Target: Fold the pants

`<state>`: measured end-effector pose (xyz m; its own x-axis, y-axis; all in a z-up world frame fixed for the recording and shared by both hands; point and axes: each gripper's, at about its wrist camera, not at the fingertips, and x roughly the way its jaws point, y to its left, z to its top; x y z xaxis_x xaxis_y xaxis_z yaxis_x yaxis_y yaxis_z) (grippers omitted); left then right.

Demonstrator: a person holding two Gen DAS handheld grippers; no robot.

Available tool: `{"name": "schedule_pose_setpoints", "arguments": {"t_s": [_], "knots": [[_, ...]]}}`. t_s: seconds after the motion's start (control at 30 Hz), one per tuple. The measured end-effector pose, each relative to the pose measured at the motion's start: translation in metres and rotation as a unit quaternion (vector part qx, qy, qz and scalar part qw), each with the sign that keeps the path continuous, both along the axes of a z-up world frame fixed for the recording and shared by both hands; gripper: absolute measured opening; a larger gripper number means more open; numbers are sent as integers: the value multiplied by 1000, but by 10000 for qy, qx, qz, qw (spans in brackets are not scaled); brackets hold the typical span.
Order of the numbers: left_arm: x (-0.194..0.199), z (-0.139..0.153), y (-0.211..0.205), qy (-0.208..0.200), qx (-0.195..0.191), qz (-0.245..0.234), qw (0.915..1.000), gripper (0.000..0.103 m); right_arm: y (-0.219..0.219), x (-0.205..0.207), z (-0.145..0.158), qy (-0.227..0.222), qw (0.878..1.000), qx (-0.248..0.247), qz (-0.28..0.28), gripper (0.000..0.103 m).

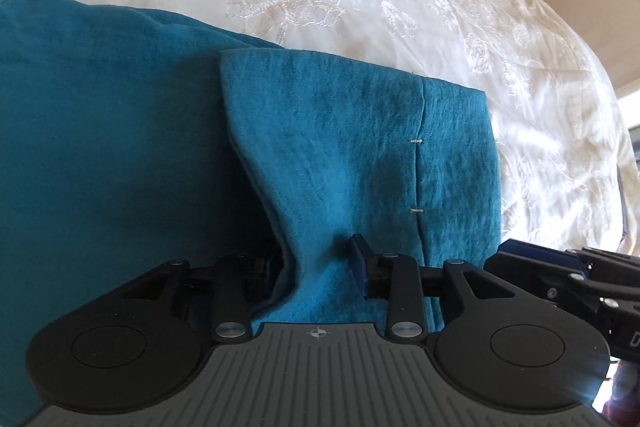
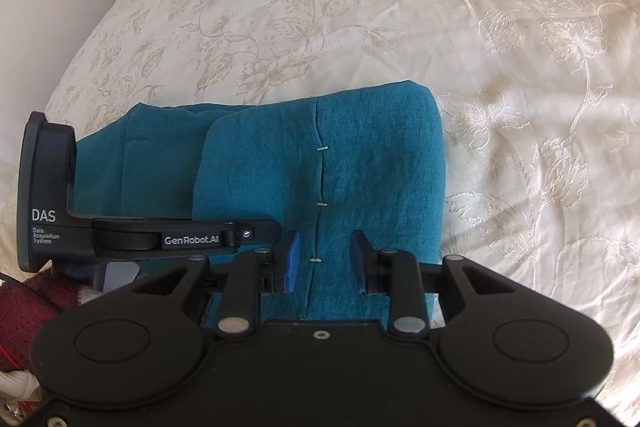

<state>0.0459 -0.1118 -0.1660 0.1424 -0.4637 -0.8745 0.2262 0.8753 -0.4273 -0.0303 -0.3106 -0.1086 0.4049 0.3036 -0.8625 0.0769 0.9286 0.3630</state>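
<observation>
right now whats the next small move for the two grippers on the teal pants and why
Probably lift both clear: the folded flap of the teal pants already lies flat on the bedspread, and the left hand-held gripper and right hand-held gripper straddle cloth, apparently unpinched.

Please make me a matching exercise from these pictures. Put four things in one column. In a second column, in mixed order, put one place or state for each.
Things:
1. teal woven pants
2. cream embroidered bedspread
3. left black two-finger gripper
4. right black two-finger gripper

Places or states:
a. flower pattern, lying under the cloth
b. a flat stitched seam runs between its fingers
c. lying in layers on the bed
d. bunched teal cloth rises between its fingers

Pairs: 1-c, 2-a, 3-d, 4-b
</observation>
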Motion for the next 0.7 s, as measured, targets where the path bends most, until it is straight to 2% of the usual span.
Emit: {"name": "schedule_pose_setpoints", "arguments": {"t_s": [0.03,0.07,0.1,0.17,0.27,0.33,0.53,0.7], "knots": [[2,-1,-2,105,-140,-15,9998,26,0,0,1,0,10000,-7,-8,40],[3,1,-3,137,-187,-47,9997,9,0,-1,1,5,10000,-18,-29,40],[2,7,-4,32,-40,-59,10000,4,-1,-1,2,8,10000,-30,-42,40],[-4,31,3,-276,42,58,9996,4,-3,-3,5,-22,10000,-48,-80,40],[-8,62,28,-230,-257,266,9990,4,-7,-4,10,-104,9998,-33,-161,40],[-8,72,44,-303,-116,240,9992,4,-8,-4,14,-189,9996,-2,-201,40],[7,44,66,-201,438,233,9986,5,0,18,10,-384,9992,-131,44,40],[11,28,64,-173,528,40,9984,9,5,55,-17,-255,9990,-331,140,37]]}}
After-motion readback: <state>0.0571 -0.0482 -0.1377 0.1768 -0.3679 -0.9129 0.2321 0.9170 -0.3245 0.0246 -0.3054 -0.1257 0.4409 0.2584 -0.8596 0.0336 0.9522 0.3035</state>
